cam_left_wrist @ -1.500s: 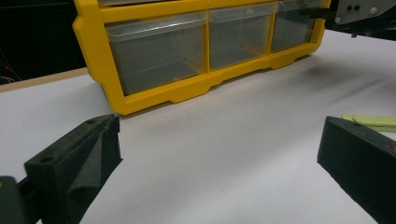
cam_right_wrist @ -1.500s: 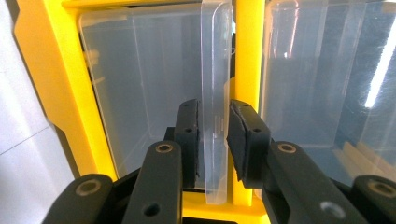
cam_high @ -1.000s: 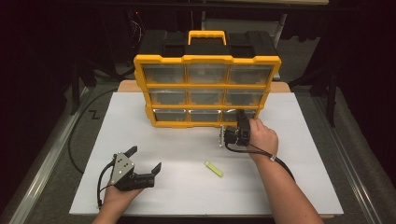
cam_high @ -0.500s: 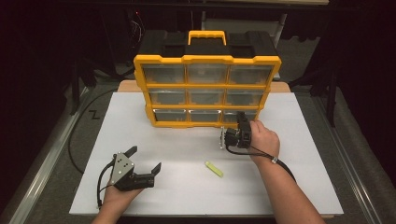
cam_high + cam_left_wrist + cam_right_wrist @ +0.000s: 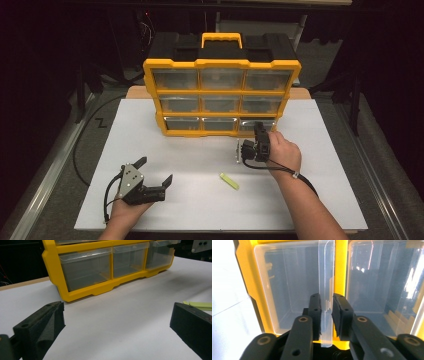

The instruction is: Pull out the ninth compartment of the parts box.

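Drawer, clear plastic, sits in the bottom row at the right end of the yellow organizer, which stands at twelve o'clock on the white surface. Its thin pull tab runs between the pads of the right gripper, whose jaws are nearly together around it and have just eased slightly apart; whether they press it I cannot tell. At seven o'clock the left gripper rests low with its jaws spread wide, holding nothing. Near the middle lies a small yellow-green strip.
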Tool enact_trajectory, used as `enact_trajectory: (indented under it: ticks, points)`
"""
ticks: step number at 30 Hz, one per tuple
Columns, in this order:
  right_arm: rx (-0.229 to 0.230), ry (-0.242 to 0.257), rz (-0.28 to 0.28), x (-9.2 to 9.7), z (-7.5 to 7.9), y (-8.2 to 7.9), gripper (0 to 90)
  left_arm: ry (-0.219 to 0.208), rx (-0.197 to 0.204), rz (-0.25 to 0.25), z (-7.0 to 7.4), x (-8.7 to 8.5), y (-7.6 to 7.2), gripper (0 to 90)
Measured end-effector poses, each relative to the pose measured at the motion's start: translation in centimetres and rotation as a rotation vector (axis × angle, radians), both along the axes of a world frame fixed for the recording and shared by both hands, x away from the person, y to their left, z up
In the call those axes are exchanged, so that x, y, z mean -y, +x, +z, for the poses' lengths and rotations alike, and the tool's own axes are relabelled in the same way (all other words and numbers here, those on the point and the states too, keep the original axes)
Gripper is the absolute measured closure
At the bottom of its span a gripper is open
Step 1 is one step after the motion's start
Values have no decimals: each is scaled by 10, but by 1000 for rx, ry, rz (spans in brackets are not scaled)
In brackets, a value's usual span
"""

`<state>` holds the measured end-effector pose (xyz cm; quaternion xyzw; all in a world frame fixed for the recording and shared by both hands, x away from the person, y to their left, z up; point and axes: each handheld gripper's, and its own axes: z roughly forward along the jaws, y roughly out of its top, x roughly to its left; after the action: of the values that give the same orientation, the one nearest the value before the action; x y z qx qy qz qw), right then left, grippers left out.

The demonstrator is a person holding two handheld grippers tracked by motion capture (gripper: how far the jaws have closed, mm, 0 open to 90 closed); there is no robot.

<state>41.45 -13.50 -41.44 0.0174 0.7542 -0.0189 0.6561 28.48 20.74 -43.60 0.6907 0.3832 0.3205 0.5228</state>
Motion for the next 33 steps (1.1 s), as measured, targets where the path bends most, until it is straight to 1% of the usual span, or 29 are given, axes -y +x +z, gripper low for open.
enact_trajectory:
  ticks: [3,4,5,6,7,8,9,10,11,14,17,18,19,21,22,23,24,26,27,29,33]
  points:
    - [-4,2,10,0,1,0,743,0,1,-1,0,0,0,3]
    - [-16,-2,15,0,1,0,721,0,1,-1,0,0,0,3]
    - [-17,-12,20,-1,1,0,691,-1,2,-2,0,0,0,3]
    - [-36,-18,10,-2,2,0,658,-1,2,-2,0,0,0,3]
    - [-33,-17,17,-1,2,2,634,-1,2,-2,0,0,0,3]
    - [-33,-17,17,-1,2,2,634,-1,2,-2,0,0,0,3]
    - [-52,-11,-4,-2,3,1,614,-1,1,-2,0,0,0,3]
    - [-64,-10,-10,-2,4,3,595,-1,2,-2,0,0,0,3]
    - [-62,-12,-3,-1,4,5,594,-1,2,-2,0,0,0,3]
    - [-71,-16,-3,-1,5,8,599,-3,1,-2,0,0,0,3]
    - [-75,-17,7,-1,5,10,654,-2,0,-4,0,0,0,3]
    - [-75,-17,7,-1,5,10,654,-2,0,-4,0,0,0,3]
    - [-76,-20,8,-1,5,10,673,-2,0,-4,0,0,0,3]
    - [-81,-30,-7,-2,7,9,754,-2,-1,-3,0,0,0,3]
    - [-61,-25,10,-2,7,10,773,-2,-1,-3,0,0,0,3]
    - [-81,-34,-12,-2,8,9,776,-2,-1,-3,0,0,0,3]
    - [-64,-32,3,-1,7,9,781,-2,-1,-3,0,0,0,3]
    - [-51,-44,7,-2,5,9,784,-2,-1,-3,0,0,0,3]
    - [-49,-39,4,-1,4,9,785,-2,-2,-3,0,0,0,3]
    - [-48,-49,4,-2,5,8,786,-1,-2,-3,0,0,0,3]
    - [-56,-48,1,-3,5,4,787,-4,-4,-6,0,-1,0,3]
